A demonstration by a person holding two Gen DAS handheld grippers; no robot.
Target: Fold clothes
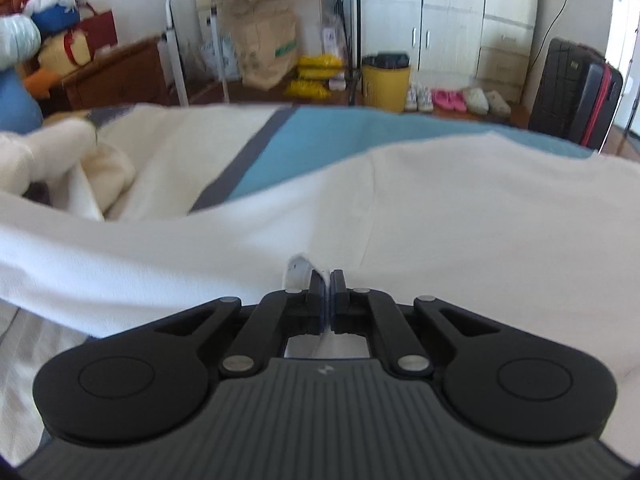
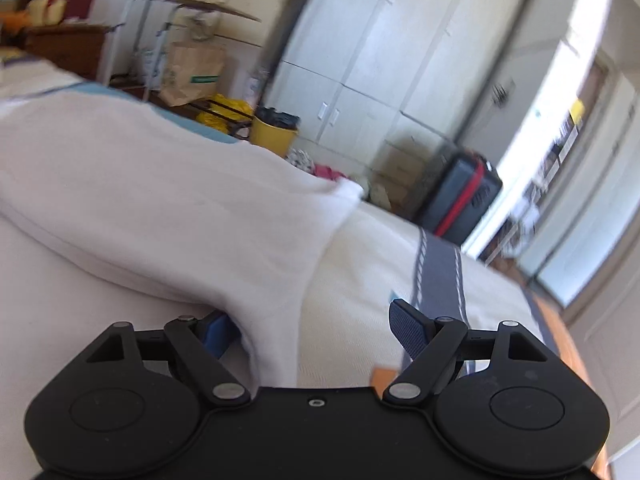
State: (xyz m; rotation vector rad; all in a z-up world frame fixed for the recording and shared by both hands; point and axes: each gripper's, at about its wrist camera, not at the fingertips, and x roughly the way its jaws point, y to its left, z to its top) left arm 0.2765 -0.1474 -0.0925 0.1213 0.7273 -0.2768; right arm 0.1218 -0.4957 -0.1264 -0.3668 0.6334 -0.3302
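**Left clamped on garment edge, right wide and not gripping**

Your left gripper [image 1: 328, 280] has its jaws shut tight on the hem edge of the white garment [image 1: 460, 216]. A small flap of white cloth sticks up just left of the pads, and more fabric shows through the gap behind them. The garment spreads out ahead of that gripper across the bed [image 1: 320, 136], covering most of the near half. Beyond it you see the bedspread's teal panel and a dark grey stripe. A cream plush toy [image 1: 60, 160] lies on the bed at far left.

Your right gripper [image 2: 316, 328] has its jaws wide apart. The white garment [image 2: 180, 200] drapes down between them, close against the left pad [image 2: 218, 332] and partly covering it; I can't tell whether it touches. The right pad [image 2: 408, 328] stands clear of the cloth, over bare bedspread. So nothing is pinched on that side. The garment's corner sticks out up and to the right in the right wrist view, ending over the bed's far edge. That view is tilted and blurred.

Background, on the floor past the bed: a yellow bin [image 1: 386, 80] with a black liner, a dark suitcase [image 1: 576, 96] with a red band, a white wardrobe [image 1: 448, 12], a brown paper bag [image 1: 268, 48], pink slippers [image 1: 448, 99].
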